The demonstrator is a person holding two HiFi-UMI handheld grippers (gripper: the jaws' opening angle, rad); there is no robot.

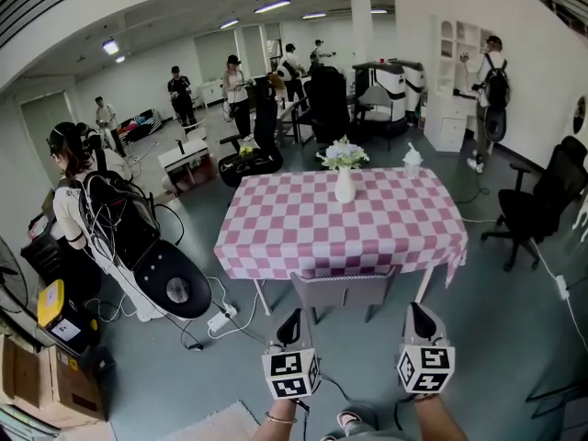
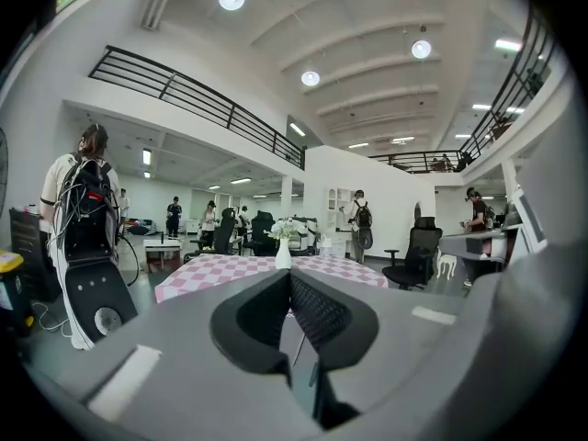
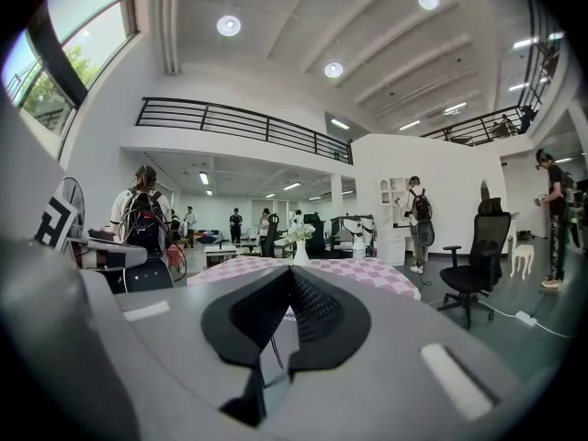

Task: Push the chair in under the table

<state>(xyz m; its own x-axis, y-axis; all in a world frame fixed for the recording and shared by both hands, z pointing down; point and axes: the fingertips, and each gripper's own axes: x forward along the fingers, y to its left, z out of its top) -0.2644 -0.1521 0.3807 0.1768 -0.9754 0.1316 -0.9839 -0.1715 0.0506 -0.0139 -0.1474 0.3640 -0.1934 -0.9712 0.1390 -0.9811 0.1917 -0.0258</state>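
A table (image 1: 276, 237) under a pink-and-white checked cloth stands mid-room with a white vase of flowers (image 1: 344, 177) on it. The grey chair (image 1: 342, 290) stands at the table's near side, its back towards me. My left gripper (image 1: 290, 318) is just short of the chair back's left corner, and my right gripper (image 1: 417, 310) is just short of its right corner. Whether either touches the chair I cannot tell. In the left gripper view the jaws (image 2: 290, 278) are shut on nothing, with the table (image 2: 207, 269) beyond. The right gripper view shows the same shut, empty jaws (image 3: 291, 274).
A person with a backpack and trailing cables (image 1: 87, 205) stands at the left. A power strip and cords (image 1: 220, 320) lie on the floor by the table's left leg. A black office chair (image 1: 533, 211) is at the right, cardboard boxes (image 1: 41, 379) at the lower left, several people behind.
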